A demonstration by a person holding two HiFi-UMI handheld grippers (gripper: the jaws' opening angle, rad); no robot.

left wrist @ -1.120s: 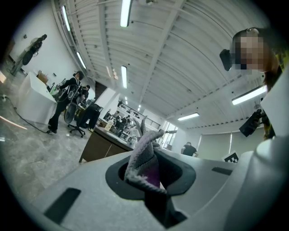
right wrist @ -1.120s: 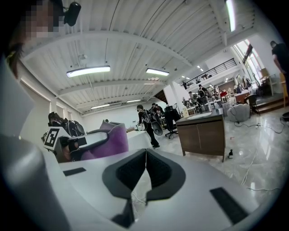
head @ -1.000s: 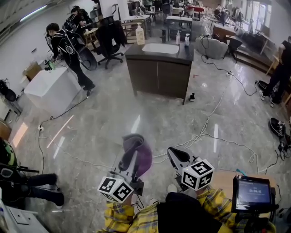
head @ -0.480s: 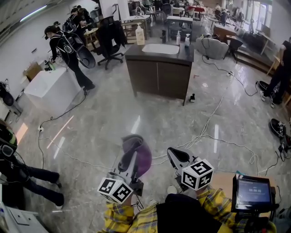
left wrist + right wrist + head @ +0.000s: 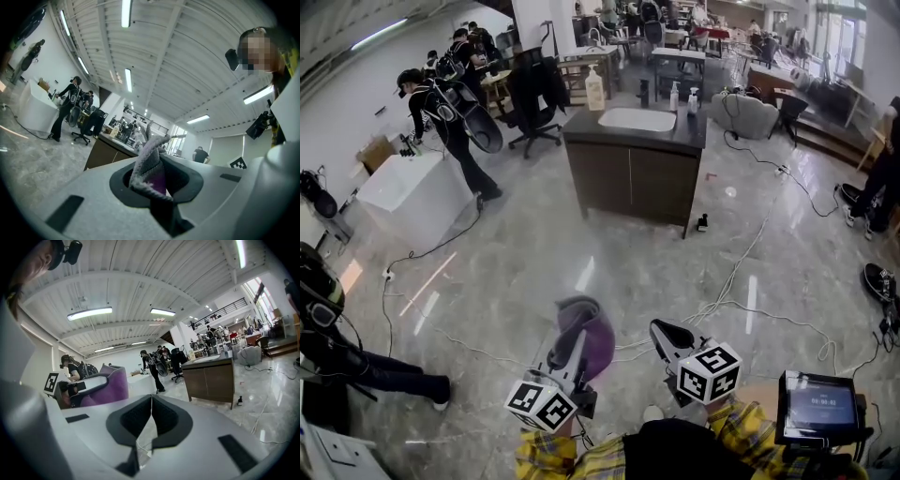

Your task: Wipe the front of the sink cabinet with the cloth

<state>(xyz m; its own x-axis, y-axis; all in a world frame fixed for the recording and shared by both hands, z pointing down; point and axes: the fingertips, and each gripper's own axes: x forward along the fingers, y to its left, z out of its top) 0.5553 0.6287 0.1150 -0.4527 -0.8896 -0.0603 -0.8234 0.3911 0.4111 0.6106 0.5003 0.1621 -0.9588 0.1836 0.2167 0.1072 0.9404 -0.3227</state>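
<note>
- The left gripper (image 5: pixel 152 177) is clamping down on the cloth (image 5: pixel 149 157), a grey and purple bundle that is poking up out of its closed jaws.
- The right gripper (image 5: pixel 151 414) is riding just to the right of it, jaws pressed together with nothing between them.
- One sink cabinet (image 5: pixel 630 173) is standing well ahead of both grippers, far across the glossy floor (image 5: pixel 534 244), so the cloth is hanging well apart from the cabinet front.
- Two dark doors are showing side by side on that front.
- One white basin (image 5: pixel 637 119) is sitting in the dark countertop (image 5: pixel 697 124). What is lying inside it cannot be told from here.
- On the countertop, one large pump bottle (image 5: pixel 594 89) is standing at the basin's far left, and two small bottles (image 5: pixel 674 96) are standing at its far right.
- One small dark bottle (image 5: pixel 701 223) is standing on the floor by the cabinet's near right corner.
- One screen (image 5: pixel 820 405) is glowing just to the right of the right gripper.
- Cables (image 5: pixel 741 253) are trailing over the floor between the grippers and the cabinet.
</note>
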